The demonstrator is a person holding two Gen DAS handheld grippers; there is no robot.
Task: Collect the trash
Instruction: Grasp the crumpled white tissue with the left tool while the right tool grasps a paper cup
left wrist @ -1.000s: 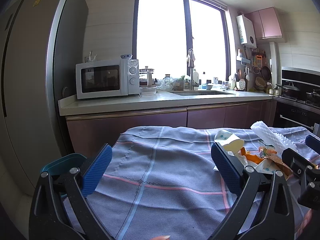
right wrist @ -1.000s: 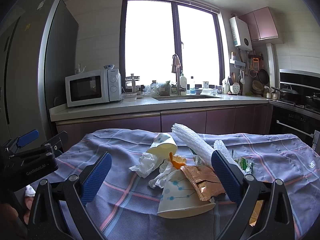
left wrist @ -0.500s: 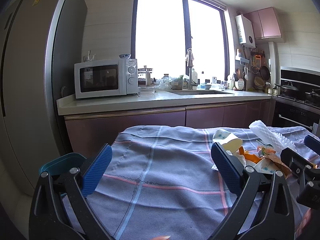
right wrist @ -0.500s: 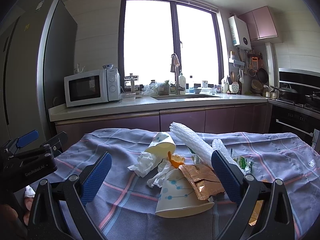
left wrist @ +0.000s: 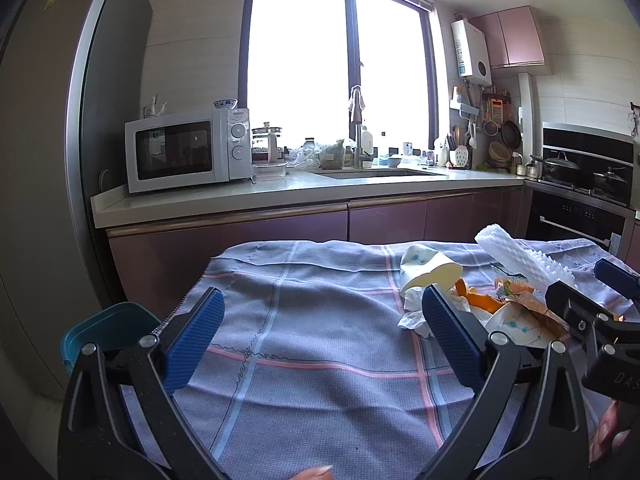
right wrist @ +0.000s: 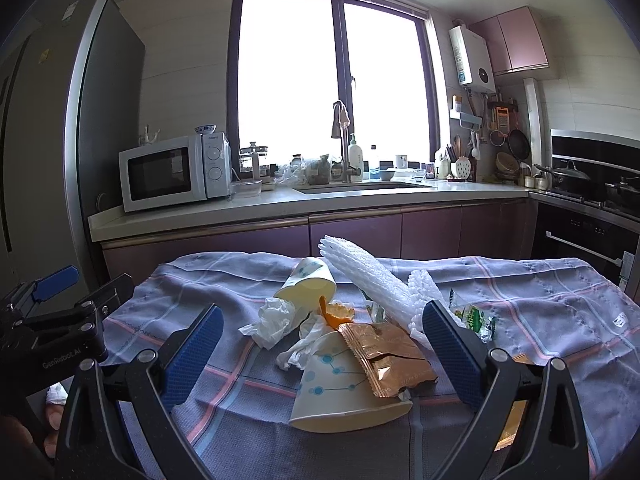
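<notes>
Nothing is picked up yet; this looks like the approach to the first grab. The right gripper (right wrist: 322, 346) hangs wide open and empty just short of the trash heap (right wrist: 352, 332) on the checked cloth (right wrist: 540, 304). The left gripper (left wrist: 322, 336) is also spread wide, holding nothing, over bare cloth with the heap off to its right. Nearest the right jaws lie a paper cup (right wrist: 344, 396) and a brown wrapper (right wrist: 386, 356); either seems the easy first pick. Tissue (right wrist: 272, 320), orange peel (right wrist: 336, 314), a second cup (right wrist: 308, 282) and foam netting (right wrist: 364, 280) crowd together, so a careless close may snag two things. A teal bin (left wrist: 106, 330) sits past the table's left edge, likely the drop.
</notes>
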